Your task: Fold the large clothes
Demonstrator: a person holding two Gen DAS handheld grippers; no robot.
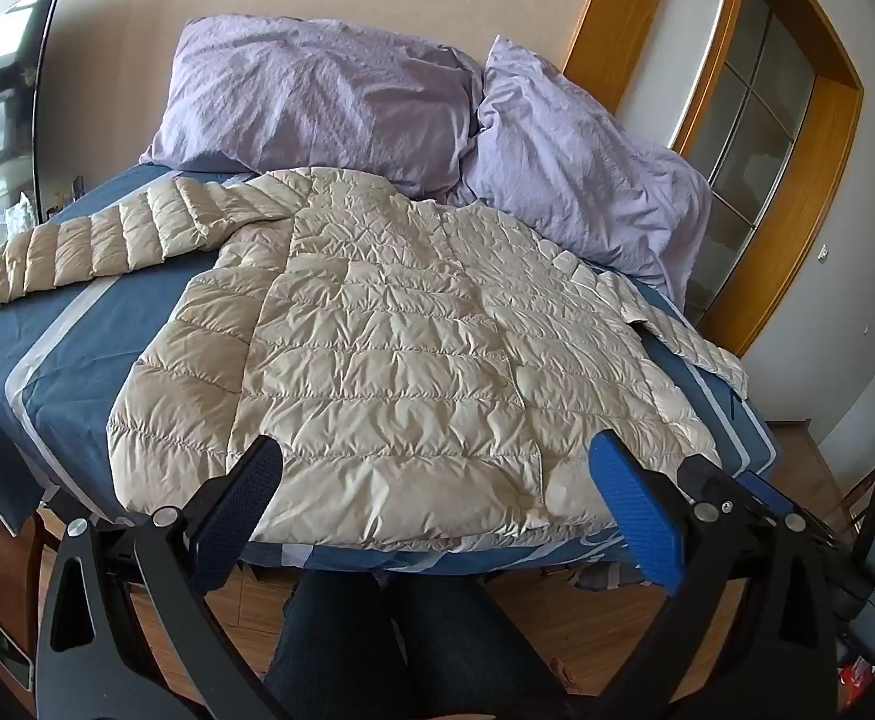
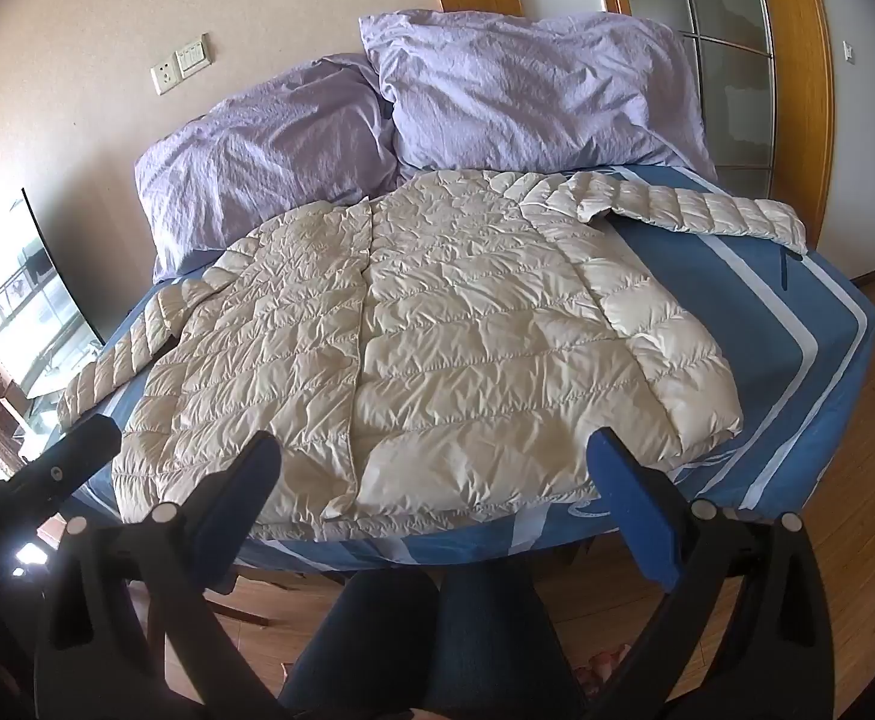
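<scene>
A cream quilted down jacket point(image 1: 389, 354) lies flat and spread out on the bed, hem toward me, both sleeves stretched out to the sides. It also shows in the right wrist view point(image 2: 437, 348). My left gripper point(image 1: 434, 450) is open and empty, hovering over the jacket's hem at the near bed edge. My right gripper point(image 2: 434, 447) is open and empty too, above the hem. The left sleeve point(image 1: 107, 234) reaches the bed's left edge; the right sleeve point(image 2: 695, 207) lies toward the far right.
The bed has a blue sheet with pale stripes point(image 2: 797, 324). Two lilac pillows point(image 1: 317, 96) point(image 2: 533, 90) lean on the wall behind the jacket. My legs point(image 1: 377, 648) stand at the bed's near edge on a wood floor. A wooden door frame point(image 1: 797, 180) is at right.
</scene>
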